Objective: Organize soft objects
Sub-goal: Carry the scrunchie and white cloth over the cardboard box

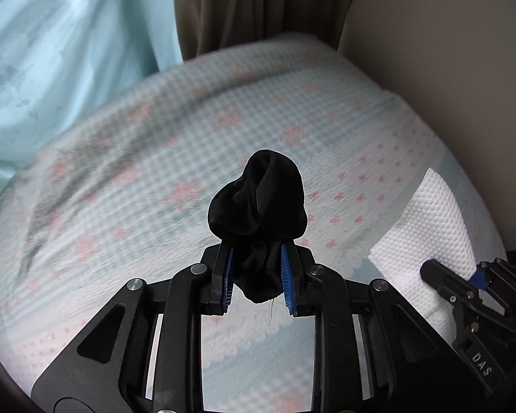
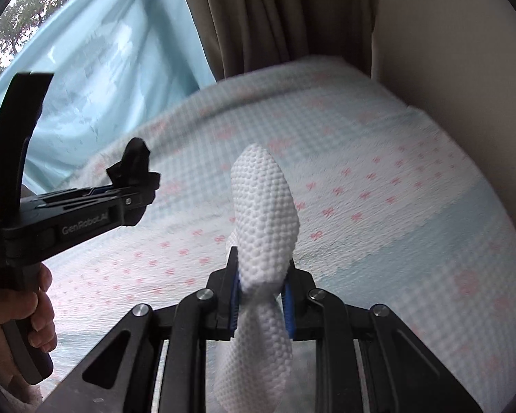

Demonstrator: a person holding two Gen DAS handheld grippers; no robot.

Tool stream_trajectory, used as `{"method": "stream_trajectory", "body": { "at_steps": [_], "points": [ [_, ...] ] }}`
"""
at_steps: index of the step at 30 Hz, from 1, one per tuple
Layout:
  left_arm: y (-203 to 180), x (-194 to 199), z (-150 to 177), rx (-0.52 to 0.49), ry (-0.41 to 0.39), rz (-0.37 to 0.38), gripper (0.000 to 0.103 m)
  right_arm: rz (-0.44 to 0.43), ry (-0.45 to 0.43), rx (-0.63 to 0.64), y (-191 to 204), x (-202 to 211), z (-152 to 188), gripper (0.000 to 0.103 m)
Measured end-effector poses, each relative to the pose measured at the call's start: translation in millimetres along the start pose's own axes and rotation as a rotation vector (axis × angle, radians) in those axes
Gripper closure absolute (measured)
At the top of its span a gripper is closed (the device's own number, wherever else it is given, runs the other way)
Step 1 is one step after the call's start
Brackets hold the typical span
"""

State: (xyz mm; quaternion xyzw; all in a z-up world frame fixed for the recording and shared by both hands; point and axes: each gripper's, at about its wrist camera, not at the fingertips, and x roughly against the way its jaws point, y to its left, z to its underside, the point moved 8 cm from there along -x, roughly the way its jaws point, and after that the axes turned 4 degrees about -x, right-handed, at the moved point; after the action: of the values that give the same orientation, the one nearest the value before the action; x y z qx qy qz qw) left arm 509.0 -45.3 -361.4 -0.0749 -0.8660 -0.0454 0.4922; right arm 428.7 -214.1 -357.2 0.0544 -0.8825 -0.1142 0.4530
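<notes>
My left gripper (image 1: pixel 258 275) is shut on a bunched black cloth (image 1: pixel 258 199), which sticks up between the blue pads above the bed. It also shows in the right wrist view (image 2: pixel 134 168), at the left. My right gripper (image 2: pixel 261 296) is shut on a white dimpled paper towel (image 2: pixel 265 213), which stands up between its pads and hangs below them. The towel (image 1: pixel 426 220) and the right gripper (image 1: pixel 464 285) show at the right edge of the left wrist view. Both grippers hover over the bed, side by side.
The bed has a pale blue checked cover with pink flowers (image 1: pixel 154 172). A brown curtain (image 1: pixel 251 3) and a light blue curtain (image 1: pixel 51 51) hang behind it. A beige wall (image 1: pixel 447 51) runs along the right side. A hand (image 2: pixel 34 309) grips the left gripper's handle.
</notes>
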Motion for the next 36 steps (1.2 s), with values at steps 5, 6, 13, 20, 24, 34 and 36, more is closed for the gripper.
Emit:
{"method": "stream_trajectory", "body": {
  "at_steps": [5, 6, 13, 20, 24, 34, 36],
  "points": [
    [-2, 72, 8, -0.003, -0.038, -0.001, 0.083, -0.004, -0.043, -0.013, 20, 61, -3, 0.084],
    [-2, 85, 12, -0.002, -0.046, 0.003, 0.083, 0.0, -0.048, -0.012, 24, 71, -2, 0.084],
    [-15, 158, 50, -0.012, -0.083, 0.052, 0.083, 0.025, -0.073, -0.054, 51, 145, 30, 0.084],
    [-24, 204, 114, -0.061, -0.065, 0.075, 0.083, 0.061, -0.06, -0.124, 72, 185, 94, 0.084],
    [-23, 220, 156, -0.084, -0.027, 0.087, 0.083, 0.072, -0.04, -0.151, 83, 194, 127, 0.084],
    [-12, 236, 257, -0.098, 0.089, 0.083, 0.083, 0.075, 0.074, -0.157, 101, 201, 196, 0.084],
    [-10, 233, 274, -0.088, 0.119, 0.08, 0.083, 0.066, 0.102, -0.163, 102, 198, 206, 0.084]
  ]
}}
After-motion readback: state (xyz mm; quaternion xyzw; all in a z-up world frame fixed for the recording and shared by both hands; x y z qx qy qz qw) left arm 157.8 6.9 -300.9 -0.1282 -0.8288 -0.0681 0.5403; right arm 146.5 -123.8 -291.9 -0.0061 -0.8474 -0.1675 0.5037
